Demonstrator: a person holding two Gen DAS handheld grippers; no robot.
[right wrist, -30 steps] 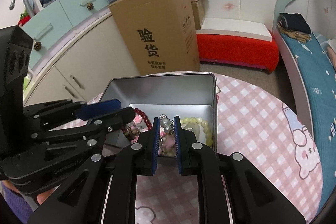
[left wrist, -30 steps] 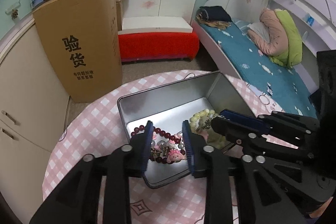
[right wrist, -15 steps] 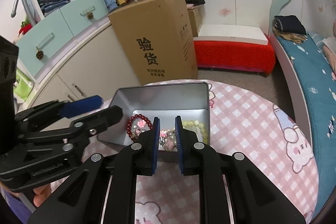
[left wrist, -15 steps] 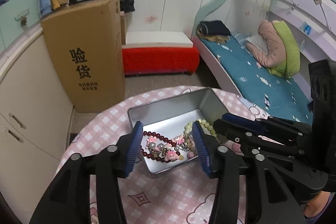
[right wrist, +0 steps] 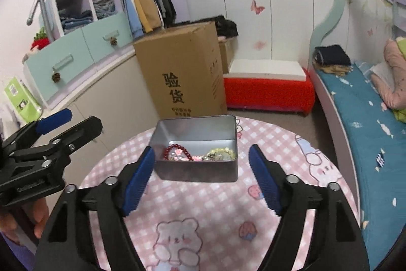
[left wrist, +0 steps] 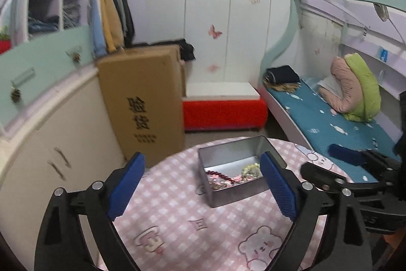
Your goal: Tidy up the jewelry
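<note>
Metal tin (right wrist: 196, 164): open, rectangular, on the round bench (right wrist: 215, 215) with pink checked cloth, towards its far side. Contents: dark red bead bracelet (right wrist: 175, 150) at left, pale green bead bracelet (right wrist: 223, 153) at right, small mixed charms between.

Left hand-held gripper (left wrist: 203, 188): spread wide, holding nothing, above the bench near the tin.

Right hand-held gripper (right wrist: 201, 179): spread wide, holding nothing, on the tin's near side.

Cardboard box (right wrist: 181, 75): upright on the floor beyond the bench.

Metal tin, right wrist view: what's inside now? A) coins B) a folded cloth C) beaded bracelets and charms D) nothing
C: the metal tin holds a dark red bead bracelet and a pale green bead bracelet among small charms, while both grippers are open and empty.
</note>
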